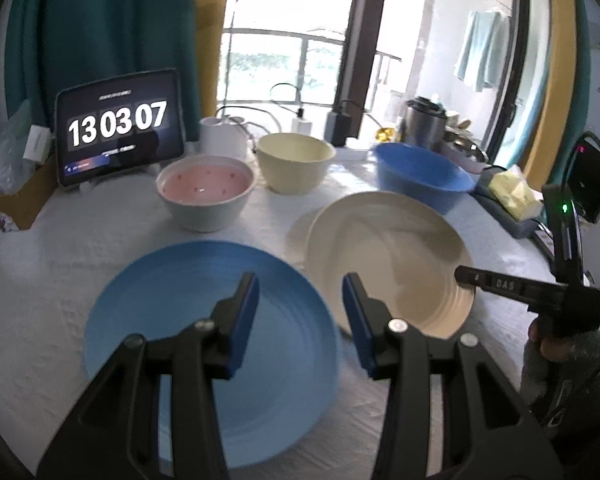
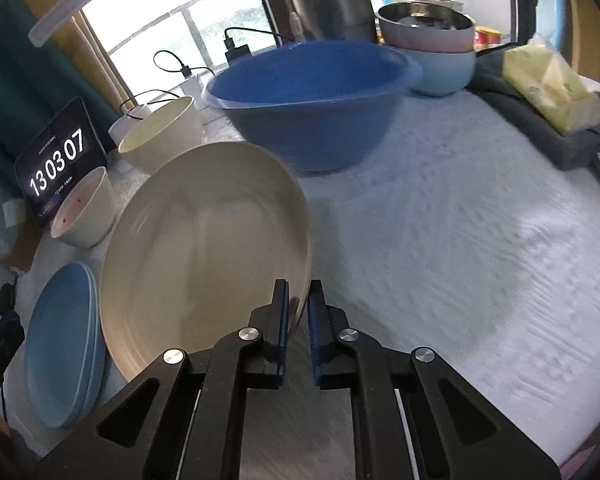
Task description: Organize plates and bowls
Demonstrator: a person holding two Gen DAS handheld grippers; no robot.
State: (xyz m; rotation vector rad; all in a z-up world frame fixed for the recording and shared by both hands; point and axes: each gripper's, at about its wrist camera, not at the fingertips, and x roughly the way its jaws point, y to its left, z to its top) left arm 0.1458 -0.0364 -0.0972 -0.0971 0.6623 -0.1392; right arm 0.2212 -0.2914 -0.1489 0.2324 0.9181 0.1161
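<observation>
My right gripper (image 2: 299, 285) is shut on the near rim of a cream plate (image 2: 204, 248), which is lifted and tilted up above the white cloth. From the left wrist view the same cream plate (image 1: 380, 248) leans over a second cream plate (image 1: 296, 232) lying flat, with the right gripper (image 1: 462, 278) pinching its right edge. My left gripper (image 1: 300, 280) stands open low over a blue plate (image 1: 172, 340), nothing between its fingers. Blue plates (image 2: 60, 340) lie stacked left of the cream one. A pink-lined bowl (image 1: 204, 188) and a cream bowl (image 1: 296, 164) stand behind.
A large blue basin (image 2: 308, 92) stands at the back right, with a steel pot (image 2: 332, 4) and more bowls (image 2: 432, 40) behind it. A tablet (image 1: 120, 128) showing a clock leans at the back left. A yellow tissue pack (image 2: 552, 84) lies at the right edge.
</observation>
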